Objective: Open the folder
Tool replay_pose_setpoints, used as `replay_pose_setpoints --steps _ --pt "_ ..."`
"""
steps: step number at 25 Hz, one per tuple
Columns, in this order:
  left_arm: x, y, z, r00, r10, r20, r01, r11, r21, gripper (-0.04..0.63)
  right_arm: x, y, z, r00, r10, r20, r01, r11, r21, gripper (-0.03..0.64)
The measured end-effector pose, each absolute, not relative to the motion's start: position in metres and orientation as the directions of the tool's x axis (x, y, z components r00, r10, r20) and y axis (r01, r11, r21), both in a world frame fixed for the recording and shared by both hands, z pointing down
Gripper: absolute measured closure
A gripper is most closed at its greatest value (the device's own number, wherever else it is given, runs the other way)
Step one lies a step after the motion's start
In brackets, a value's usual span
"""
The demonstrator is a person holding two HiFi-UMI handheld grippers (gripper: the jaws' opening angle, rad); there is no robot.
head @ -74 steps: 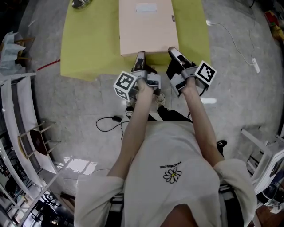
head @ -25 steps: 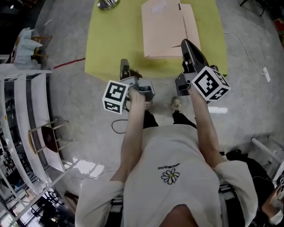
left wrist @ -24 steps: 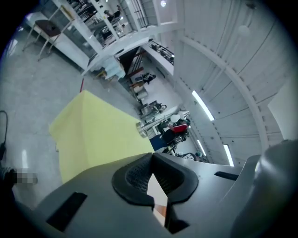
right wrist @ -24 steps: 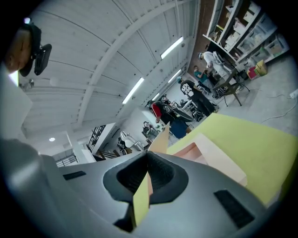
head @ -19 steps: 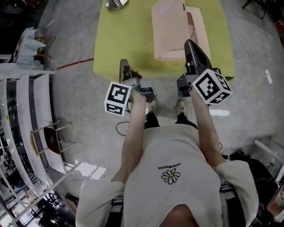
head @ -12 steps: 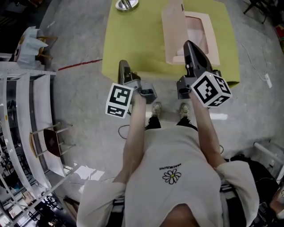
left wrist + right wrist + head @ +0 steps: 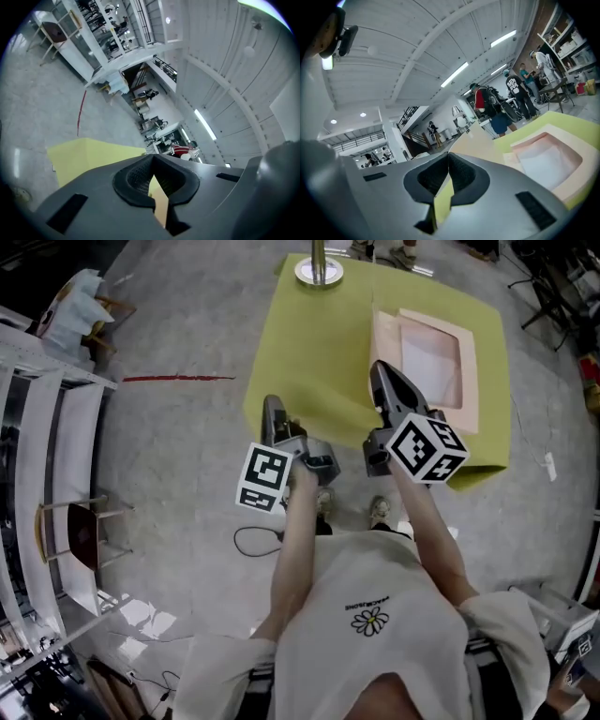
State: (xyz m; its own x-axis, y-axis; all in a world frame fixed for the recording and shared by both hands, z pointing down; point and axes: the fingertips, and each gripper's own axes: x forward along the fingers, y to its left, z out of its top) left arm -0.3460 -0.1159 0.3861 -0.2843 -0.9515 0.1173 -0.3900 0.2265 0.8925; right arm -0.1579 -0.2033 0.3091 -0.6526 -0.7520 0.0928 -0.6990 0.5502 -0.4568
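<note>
Two closed tools — left tool [image 7: 273,409] empty, right tool [image 7: 377,371] pinching the folder's [image 7: 433,367] upright cover [image 7: 480,140] above the bench [image 7: 309,352] — so a slipped pinch would let it flop shut.

Yellow sheet [image 7: 309,362], grey floor [image 7: 178,446] all around it. On it: the pink folder [image 7: 427,367], lying open, and a round metal base [image 7: 319,271] at the far edge.

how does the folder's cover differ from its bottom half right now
The cover stands up on edge; the bottom half lies flat on the yellow-green mat. The cover shows a plain face; the bottom half has a raised rim around a paler recess. Both are pinkish beige.
</note>
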Motion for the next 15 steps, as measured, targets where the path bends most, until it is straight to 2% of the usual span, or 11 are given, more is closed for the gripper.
replay_pose_setpoints --steps 7,15 --pt "-0.374 -0.096 0.396 -0.335 -0.934 0.124 -0.424 0.267 0.865 0.580 -0.230 -0.207 0.330 -0.703 -0.684 0.194 -0.700 0.618 -0.358 0.603" --pt "-0.424 -0.075 0.408 -0.402 -0.906 0.136 -0.442 0.322 0.838 0.580 -0.305 -0.202 0.393 -0.730 -0.587 0.349 -0.678 0.685 -0.267 0.603"
